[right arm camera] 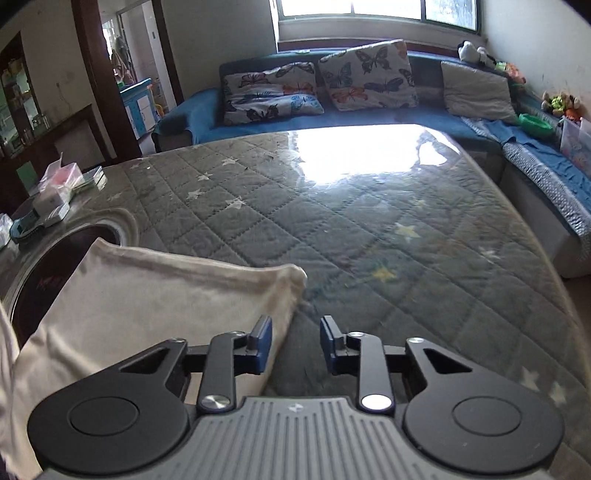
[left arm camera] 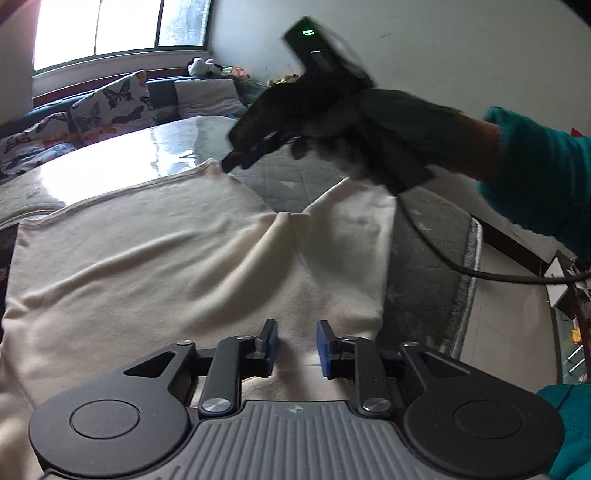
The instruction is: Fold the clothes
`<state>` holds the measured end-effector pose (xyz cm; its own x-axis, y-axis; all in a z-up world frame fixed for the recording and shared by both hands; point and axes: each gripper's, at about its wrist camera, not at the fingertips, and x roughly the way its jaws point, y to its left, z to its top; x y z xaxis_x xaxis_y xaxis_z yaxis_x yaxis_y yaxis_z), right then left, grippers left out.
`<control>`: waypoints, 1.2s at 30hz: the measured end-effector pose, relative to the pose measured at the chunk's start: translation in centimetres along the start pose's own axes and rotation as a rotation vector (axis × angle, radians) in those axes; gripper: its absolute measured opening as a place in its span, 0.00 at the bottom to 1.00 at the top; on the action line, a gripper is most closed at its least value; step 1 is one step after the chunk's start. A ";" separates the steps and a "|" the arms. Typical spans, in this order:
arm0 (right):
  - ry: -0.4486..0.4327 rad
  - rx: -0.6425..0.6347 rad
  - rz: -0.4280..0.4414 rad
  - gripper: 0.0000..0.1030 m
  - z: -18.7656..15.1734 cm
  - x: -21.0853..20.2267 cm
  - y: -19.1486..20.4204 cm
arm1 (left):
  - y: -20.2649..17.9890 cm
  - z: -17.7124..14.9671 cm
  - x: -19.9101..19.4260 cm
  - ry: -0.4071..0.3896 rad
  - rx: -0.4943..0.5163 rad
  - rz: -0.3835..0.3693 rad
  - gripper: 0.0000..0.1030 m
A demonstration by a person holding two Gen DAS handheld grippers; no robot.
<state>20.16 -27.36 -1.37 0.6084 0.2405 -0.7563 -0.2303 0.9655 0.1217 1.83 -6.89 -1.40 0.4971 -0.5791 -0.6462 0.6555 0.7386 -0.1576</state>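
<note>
Both the left claw [left arm camera: 295,349] and the right claw [right arm camera: 295,345] gape empty above the cream garment [left arm camera: 166,258] spread on the quilted counter [right arm camera: 369,229].

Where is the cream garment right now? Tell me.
The cream garment lies spread on the quilted grey table cover, under the left gripper; the right gripper hovers over its right edge.

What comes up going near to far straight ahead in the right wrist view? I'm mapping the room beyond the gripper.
Right gripper, open → cream garment corner → quilted grey table cover → bright window glare on the cover → blue sofa → butterfly cushions → window.
</note>
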 end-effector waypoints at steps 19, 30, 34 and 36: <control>-0.013 -0.147 -0.106 0.07 4.9 7.1 2.8 | 0.7 1.2 1.4 -0.017 -0.068 -0.049 0.30; -0.058 -0.238 -0.020 0.17 2.3 1.6 5.9 | 6.9 0.9 -2.5 -0.078 -0.266 0.227 0.31; -0.020 -0.278 0.060 0.24 1.1 1.7 8.4 | 9.2 -0.1 -4.0 -0.077 -0.346 0.328 0.33; -0.009 -0.316 0.084 0.24 0.8 2.3 10.1 | 9.9 -0.8 -4.8 -0.076 -0.375 0.355 0.34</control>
<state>19.84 -16.97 -1.33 0.5840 0.3201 -0.7460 -0.5034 0.8637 -0.0235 5.46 3.54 -0.46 0.7009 -0.2838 -0.6544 0.1977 0.9588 -0.2040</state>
